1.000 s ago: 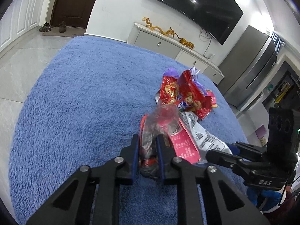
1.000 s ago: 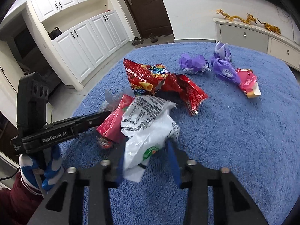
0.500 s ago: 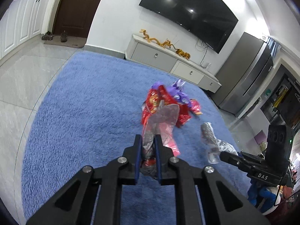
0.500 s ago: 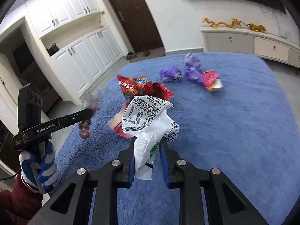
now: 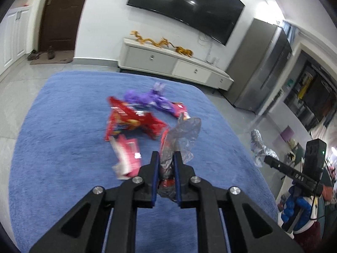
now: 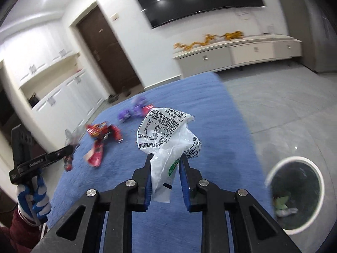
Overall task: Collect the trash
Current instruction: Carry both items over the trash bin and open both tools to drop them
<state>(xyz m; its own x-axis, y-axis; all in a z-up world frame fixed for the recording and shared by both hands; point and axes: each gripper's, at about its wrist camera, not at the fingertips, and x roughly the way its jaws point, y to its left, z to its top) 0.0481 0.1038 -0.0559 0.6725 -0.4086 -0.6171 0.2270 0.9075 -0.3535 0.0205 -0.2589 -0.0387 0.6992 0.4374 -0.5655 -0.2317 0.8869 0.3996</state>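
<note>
Both grippers pinch trash: the left gripper [image 5: 165, 160] clamps a clear wrapper [image 5: 183, 135], the right gripper [image 6: 165, 166] a white bag [image 6: 166, 135]. The bin [image 6: 294, 191] sits lower right; the floppy bag could slip and miss its rim.

Wrappers [image 5: 134, 124] on rug [image 5: 63, 147], bin [image 6: 294, 191] beside.

Blue shag rug [image 5: 63, 139] spread over grey tiled floor [image 6: 284, 105]. On the rug, clustered near its middle: red snack wrappers [image 5: 132, 122], a pink packet [image 5: 126, 158] just beside them, purple wrappers [image 5: 147, 98] behind. White-rimmed bin [image 6: 294, 191] stands on the tiles just off the rug's edge, scraps inside.
</note>
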